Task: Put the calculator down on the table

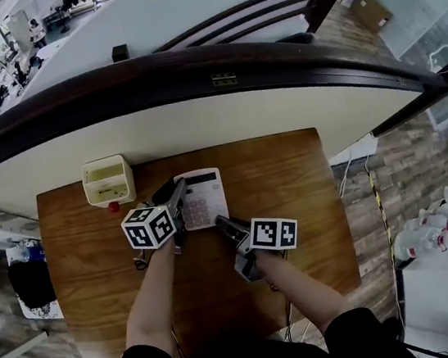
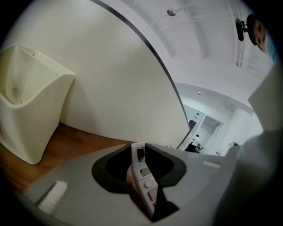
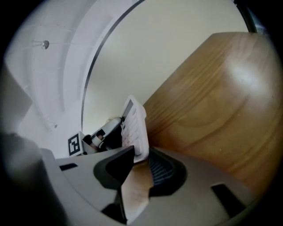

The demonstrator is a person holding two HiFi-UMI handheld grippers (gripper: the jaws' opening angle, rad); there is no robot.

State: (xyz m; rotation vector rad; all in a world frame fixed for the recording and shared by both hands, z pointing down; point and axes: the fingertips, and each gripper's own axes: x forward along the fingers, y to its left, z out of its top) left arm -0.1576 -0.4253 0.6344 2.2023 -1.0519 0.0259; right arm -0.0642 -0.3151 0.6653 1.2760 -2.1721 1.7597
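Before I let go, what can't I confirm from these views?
Head view: whether the calculator rests on the table; its underside is hidden from above.
Left gripper view: the left gripper shows the calculator only edge-on, its jaws covering the lower end.
Right gripper view: at the right gripper, the keys are blurred and foreshortened.
Head view: the red thing beside the cream box is too small to identify.

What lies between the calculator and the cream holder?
Head view: between cream holder and calculator, only the left gripper gripping the calculator's edge, over bare table.
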